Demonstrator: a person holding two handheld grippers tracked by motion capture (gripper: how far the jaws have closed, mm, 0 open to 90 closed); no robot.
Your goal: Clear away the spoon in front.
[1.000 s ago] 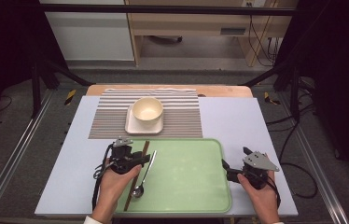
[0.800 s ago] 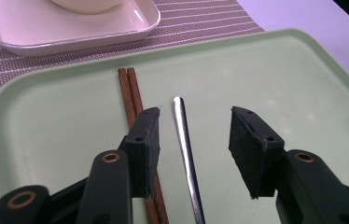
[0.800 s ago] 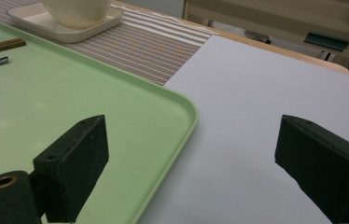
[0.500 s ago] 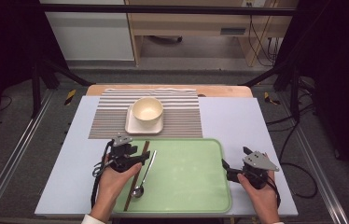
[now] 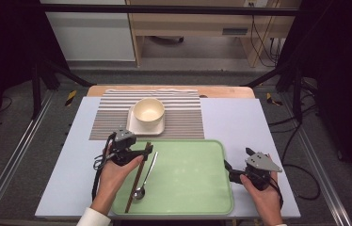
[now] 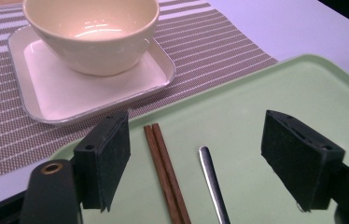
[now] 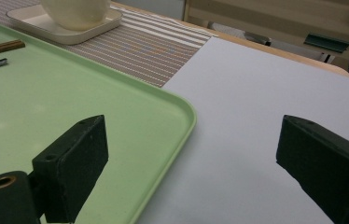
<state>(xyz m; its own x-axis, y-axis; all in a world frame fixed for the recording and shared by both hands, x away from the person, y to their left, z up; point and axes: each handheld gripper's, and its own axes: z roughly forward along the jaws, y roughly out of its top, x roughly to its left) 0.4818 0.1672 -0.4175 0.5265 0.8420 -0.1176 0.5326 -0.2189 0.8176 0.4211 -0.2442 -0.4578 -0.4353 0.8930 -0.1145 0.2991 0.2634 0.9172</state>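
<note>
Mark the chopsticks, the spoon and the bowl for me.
chopsticks (image 6: 165, 175): left gripper view, middle of the pair lying on the tray.
spoon (image 5: 139, 192): high view, its bowl end.
bowl (image 5: 148, 113): high view, inside bottom, on the square plate.

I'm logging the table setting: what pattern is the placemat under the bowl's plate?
The placemat has thin brown and white stripes, clearest in the left gripper view.

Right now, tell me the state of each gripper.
Left gripper: open, jaws have just been opening; chopsticks and spoon lie between them, unheld.
Right gripper: open, empty, at the tray edge.
</note>
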